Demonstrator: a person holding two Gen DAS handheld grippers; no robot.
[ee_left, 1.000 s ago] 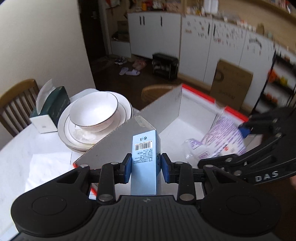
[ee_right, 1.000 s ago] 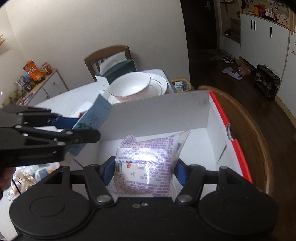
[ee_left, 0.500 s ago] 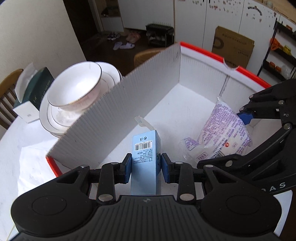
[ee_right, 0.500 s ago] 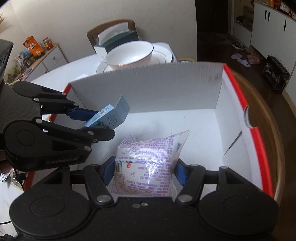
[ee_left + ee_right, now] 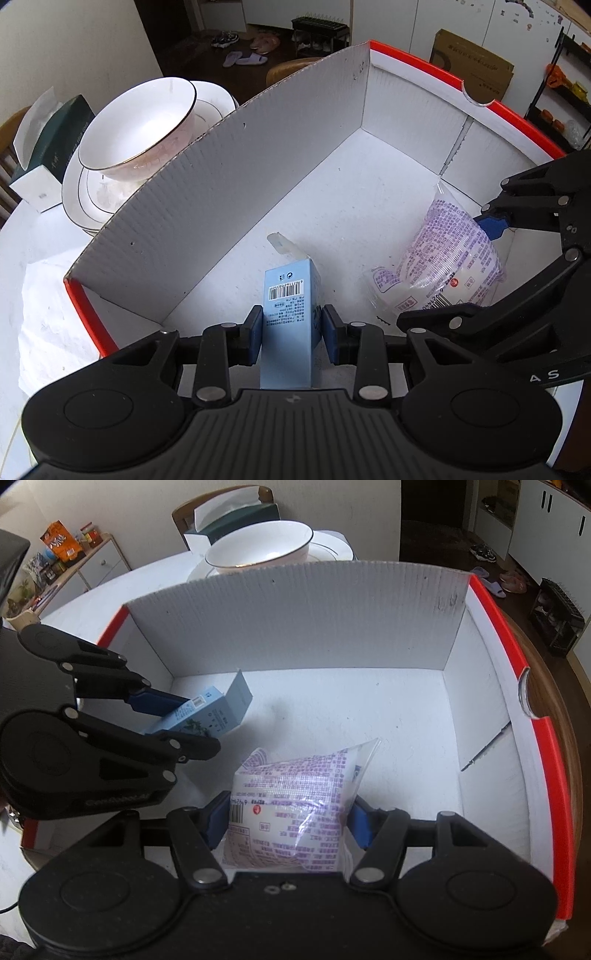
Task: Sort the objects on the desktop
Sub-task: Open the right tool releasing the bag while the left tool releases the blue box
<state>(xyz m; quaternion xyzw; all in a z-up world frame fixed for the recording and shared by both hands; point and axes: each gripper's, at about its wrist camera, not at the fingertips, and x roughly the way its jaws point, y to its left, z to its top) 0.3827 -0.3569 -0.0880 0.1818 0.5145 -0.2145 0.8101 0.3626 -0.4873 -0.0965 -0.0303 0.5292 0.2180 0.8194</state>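
Observation:
My left gripper (image 5: 291, 334) is shut on a light blue carton (image 5: 290, 317) with a barcode and holds it low inside the white box with a red rim (image 5: 229, 206). My right gripper (image 5: 286, 821) is shut on a clear packet with purple print (image 5: 291, 805), also inside the box (image 5: 332, 627), just above its floor. In the right wrist view the left gripper (image 5: 177, 720) holds the carton (image 5: 207, 716) tilted at the box's left side. In the left wrist view the packet (image 5: 443, 266) hangs at the right.
A white bowl (image 5: 136, 125) sits on stacked plates (image 5: 81, 192) behind the box's far wall, with a tissue box (image 5: 48, 147) beside them. A wooden chair back (image 5: 554, 709) curves past the box's right side. White paper (image 5: 48, 306) lies on the table at left.
Both grippers have moved forward and down, from above the box's near edge to deep inside it. Each still holds its item.

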